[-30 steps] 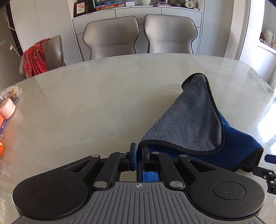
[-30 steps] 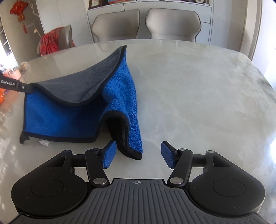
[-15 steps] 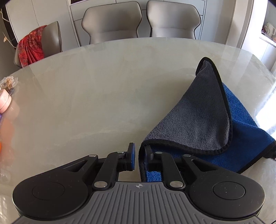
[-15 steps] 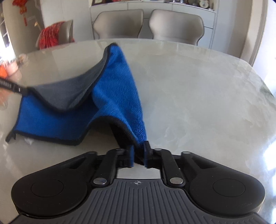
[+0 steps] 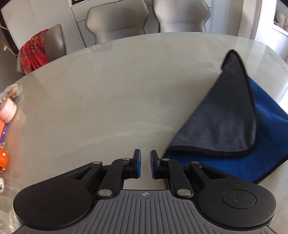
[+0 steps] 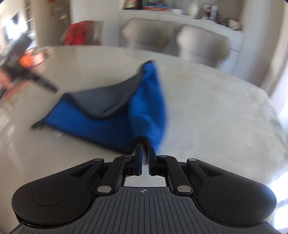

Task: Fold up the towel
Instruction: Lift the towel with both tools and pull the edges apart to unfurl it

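A towel [image 5: 225,117], blue on one side and grey on the other with black edging, lies partly folded on the pale marble table [image 5: 108,90]. In the left wrist view it lies right of my left gripper [image 5: 145,158]. That gripper's jaws stand slightly apart over bare table with nothing between them. In the blurred right wrist view my right gripper [image 6: 144,153] is shut on a near corner of the towel [image 6: 100,122] and holds it raised off the table [image 6: 216,117]. The left gripper's black fingers [image 6: 43,83] show blurred at far left, apart from the towel.
Two grey chairs [image 5: 117,19] [image 5: 181,16] stand beyond the table's far edge. A third chair with a red cloth [image 5: 34,52] is at the left. Small items, a pink one [image 5: 8,111] and an orange one [image 5: 3,158], sit along the table's left edge.
My left gripper has let go of the towel's grey corner and drawn off to the left. My right gripper has shut on the near blue corner and lifted it.
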Motion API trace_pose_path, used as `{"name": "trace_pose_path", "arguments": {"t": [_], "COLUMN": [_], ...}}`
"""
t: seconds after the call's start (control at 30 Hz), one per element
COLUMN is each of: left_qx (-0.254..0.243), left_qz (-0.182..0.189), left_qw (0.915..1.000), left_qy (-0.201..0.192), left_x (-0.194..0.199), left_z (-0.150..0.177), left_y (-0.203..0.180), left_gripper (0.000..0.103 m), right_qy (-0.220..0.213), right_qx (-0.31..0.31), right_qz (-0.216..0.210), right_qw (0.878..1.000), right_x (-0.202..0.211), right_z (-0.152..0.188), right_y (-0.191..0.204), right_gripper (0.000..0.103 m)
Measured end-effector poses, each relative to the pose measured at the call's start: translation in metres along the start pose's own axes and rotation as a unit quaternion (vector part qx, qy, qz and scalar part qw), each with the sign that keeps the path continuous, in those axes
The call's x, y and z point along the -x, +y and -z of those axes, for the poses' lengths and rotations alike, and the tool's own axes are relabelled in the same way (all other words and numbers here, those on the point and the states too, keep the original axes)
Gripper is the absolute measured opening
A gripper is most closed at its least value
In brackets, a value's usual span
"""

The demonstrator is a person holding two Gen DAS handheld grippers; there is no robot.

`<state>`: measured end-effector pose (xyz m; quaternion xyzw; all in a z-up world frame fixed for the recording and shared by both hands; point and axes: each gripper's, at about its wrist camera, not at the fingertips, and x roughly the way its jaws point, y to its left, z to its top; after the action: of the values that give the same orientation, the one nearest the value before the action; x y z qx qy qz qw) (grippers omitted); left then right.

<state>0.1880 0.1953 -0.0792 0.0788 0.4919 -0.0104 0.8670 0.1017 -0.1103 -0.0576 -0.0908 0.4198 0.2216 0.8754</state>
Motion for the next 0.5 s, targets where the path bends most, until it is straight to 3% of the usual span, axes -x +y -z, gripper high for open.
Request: {"name": "trace_pose_path", "arguments": {"t": [0.07,0.13,0.2,0.27,0.37,0.5], "left_qx": [0.007,-0.012,-0.04,-0.062,-0.104,-0.164], "left_qz": [0.017,0.042,0.069,0.096,0.124,0.13], "left_qw": [0.9998,0.9989,0.9964,0.9926,0.9854,0.9758], "left_qy": [-0.001,-0.014,-0.031,-0.04,-0.052,-0.062], "left_x": [0.005,0.016,0.023,0.025,0.024,0.014], "left_z": [0.0,0.002,0.002,0.003,0.006,0.008], "left_y": [0.005,-0.004,-0.015,-0.032,-0.062,-0.091], "left_gripper": [0.011,0.011,0.013,0.017,0.017,0.018], "right_qy": [0.009,0.004,-0.013,-0.034,-0.039,-0.023], "right_qx": [-0.002,-0.015,-0.056,-0.107,-0.169,-0.219], "right_qz": [-0.034,-0.037,-0.022,-0.007,0.001,-0.003], "right_qw": [0.999,0.999,0.998,0.994,0.985,0.976], "right_x": [-0.001,-0.002,-0.005,-0.009,-0.027,-0.051], "right_z": [-0.001,-0.003,-0.009,-0.014,-0.02,-0.024], "right_y": [0.004,-0.001,-0.018,-0.038,-0.059,-0.084], "right_gripper": [0.01,0.014,0.034,0.04,0.041,0.042]}}
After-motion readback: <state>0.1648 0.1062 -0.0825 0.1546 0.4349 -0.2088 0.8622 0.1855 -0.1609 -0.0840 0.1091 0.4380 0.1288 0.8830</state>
